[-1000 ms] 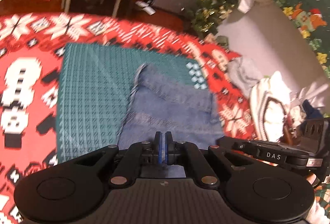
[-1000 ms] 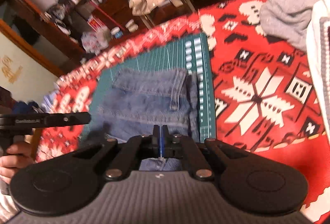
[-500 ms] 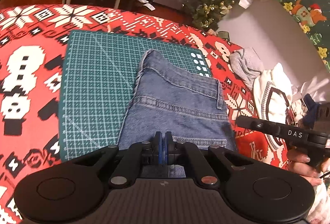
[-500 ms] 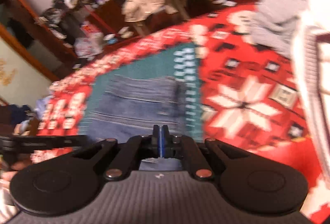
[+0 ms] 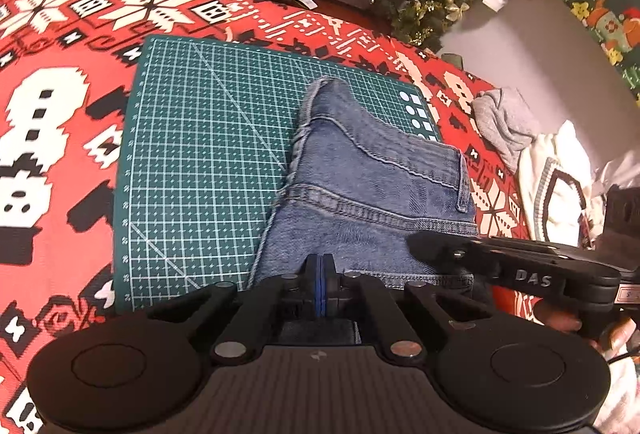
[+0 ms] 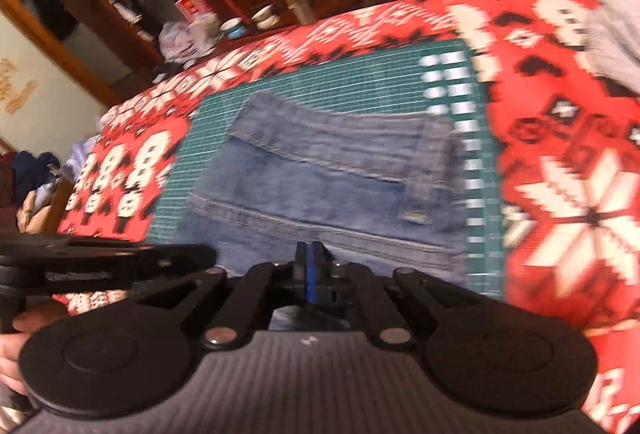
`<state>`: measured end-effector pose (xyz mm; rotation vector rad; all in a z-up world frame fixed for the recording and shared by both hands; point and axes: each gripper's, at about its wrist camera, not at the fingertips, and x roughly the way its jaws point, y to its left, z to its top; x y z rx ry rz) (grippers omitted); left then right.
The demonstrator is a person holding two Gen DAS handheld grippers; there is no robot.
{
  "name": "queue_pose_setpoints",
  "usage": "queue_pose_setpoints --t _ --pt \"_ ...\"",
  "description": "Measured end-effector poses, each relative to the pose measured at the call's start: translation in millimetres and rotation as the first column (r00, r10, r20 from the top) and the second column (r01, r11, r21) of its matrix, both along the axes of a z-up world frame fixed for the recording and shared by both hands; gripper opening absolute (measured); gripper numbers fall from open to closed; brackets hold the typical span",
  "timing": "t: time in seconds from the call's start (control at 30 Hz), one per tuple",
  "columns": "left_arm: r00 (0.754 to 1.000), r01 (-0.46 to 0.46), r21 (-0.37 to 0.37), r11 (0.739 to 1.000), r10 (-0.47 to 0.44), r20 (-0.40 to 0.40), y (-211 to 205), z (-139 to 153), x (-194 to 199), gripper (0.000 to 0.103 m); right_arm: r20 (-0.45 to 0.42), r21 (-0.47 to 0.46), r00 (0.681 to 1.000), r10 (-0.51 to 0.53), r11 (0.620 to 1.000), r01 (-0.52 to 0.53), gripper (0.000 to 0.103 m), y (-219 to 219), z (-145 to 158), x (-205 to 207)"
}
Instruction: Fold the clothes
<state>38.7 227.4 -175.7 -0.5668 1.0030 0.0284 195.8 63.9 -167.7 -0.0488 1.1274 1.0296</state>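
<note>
Left wrist view: you are pinching the folded blue denim jeans (image 5: 372,194) with both closed grippers (image 5: 320,282) (image 6: 308,274), having drawn them toward six o'clock on the green grid mat (image 5: 200,154).

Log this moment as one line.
task: fold clothes | left gripper: shut on jeans | right gripper: shut on jeans | jeans: on cutting mat
</note>
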Motion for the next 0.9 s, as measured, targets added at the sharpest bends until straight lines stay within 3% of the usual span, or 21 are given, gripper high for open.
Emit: queue_pose_setpoints --t 0.3,0.47,0.57,0.73,0.9 --pt "1.0 -0.001 -0.003 1.0 0.001 -0.02 2.9 4.4 -13.2 0.003 -0.001 0.011 0.998 -0.067 0.998 0.067 0.0 -40.4 1.0 12.4" --pt "0.998 0.053 0.049 0.997 -0.052 -0.035 -7.8 13.7 -24.8 0.002 0.088 -0.025 0.992 -0.095 0.995 0.098 0.0 -49.8 9.5 7.2" --pt "0.998 0.059 0.041 0.997 -0.058 -0.034 -8.9 13.8 -32.7 0.002 0.062 -0.026 0.99 -0.127 0.991 0.129 0.0 -61.6 13.1 8.1" --pt "0.998 0.05 0.029 0.998 -0.049 -0.034 -8.2 10.3 -38.4 0.002 0.028 0.086 0.995 -0.096 0.992 0.093 0.001 -78.7 32.1 -12.8" --pt "0.998 0.043 0.028 0.999 -0.042 -0.041 -7.5 6.5 -42.3 0.002 0.002 -0.006 0.998 -0.055 0.998 0.055 0.0 -70.6 8.5 -27.4"
